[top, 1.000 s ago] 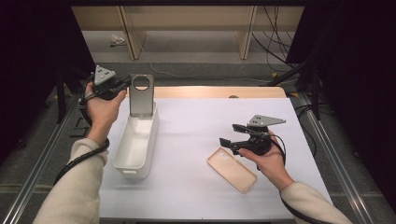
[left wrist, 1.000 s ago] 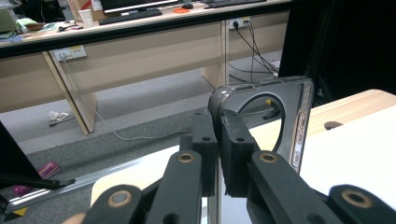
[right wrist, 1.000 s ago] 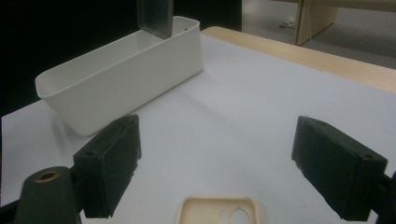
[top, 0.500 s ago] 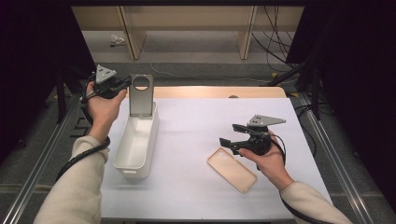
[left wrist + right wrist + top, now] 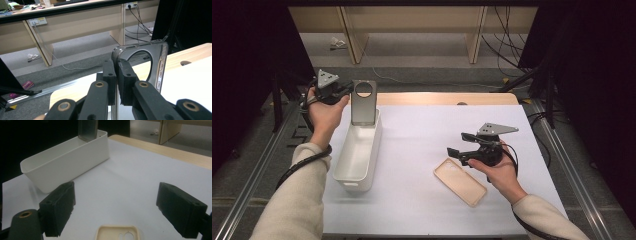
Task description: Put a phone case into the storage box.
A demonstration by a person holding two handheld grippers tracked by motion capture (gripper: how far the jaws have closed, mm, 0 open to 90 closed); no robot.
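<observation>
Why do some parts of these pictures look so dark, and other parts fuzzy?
In the high view, light falls on the white table cover while both sides stay black. In the left gripper view, the left claw sits close and soft, gripping the grey phone case. In the right gripper view, the open right claw looks blurry, and the white bin backs onto darkness.

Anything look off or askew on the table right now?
Nothing spilled or damaged. The grey phone case stands upright at the far end of the white bin, pinched by the left gripper. The beige phone case lies flat, below the open right gripper.
</observation>
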